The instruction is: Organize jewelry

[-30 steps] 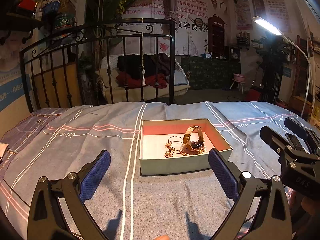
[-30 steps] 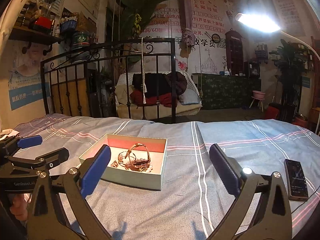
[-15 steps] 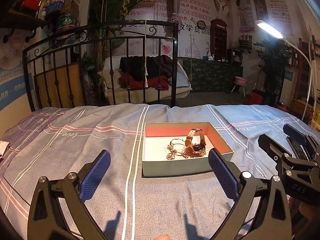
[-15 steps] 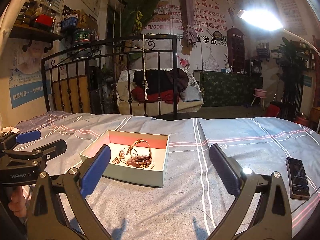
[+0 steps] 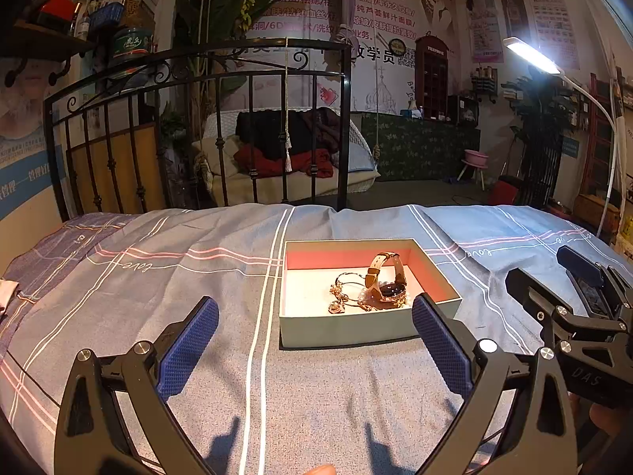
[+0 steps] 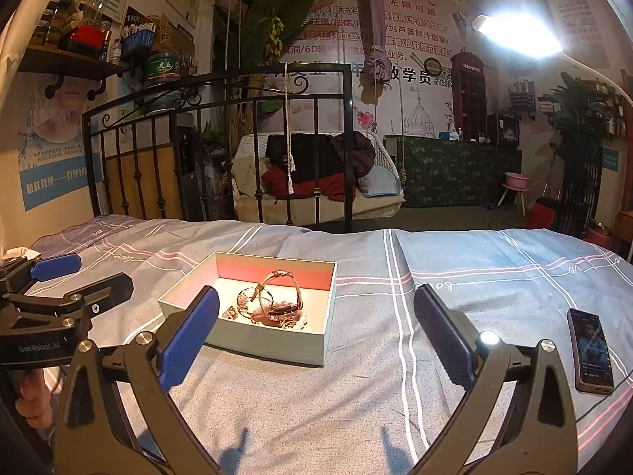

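Note:
A pale green open box (image 5: 340,330) (image 6: 261,338) with a pink inner wall lies on the striped bedspread. Inside sit a watch with a tan strap (image 5: 385,275) (image 6: 283,295), a thin gold bangle (image 5: 348,279) and a tangle of gold chains and beads (image 5: 340,304) (image 6: 292,318). My left gripper (image 5: 314,336) is open, just short of the box's near wall, nothing between its fingers. My right gripper (image 6: 316,336) is open too, hovering near the box's right front corner. Each gripper shows at the edge of the other's view.
A phone (image 6: 589,350) with a lit screen lies on the bedspread at the right. A black iron bedstead (image 5: 198,138) closes off the far edge of the bed. A bright lamp (image 5: 530,55) arches over from the right. A hand (image 6: 31,396) holds the left gripper.
Both cameras have edged a little closer and lower toward the box, which now looks slightly larger. Both grippers stay open and the jewelry has not moved.

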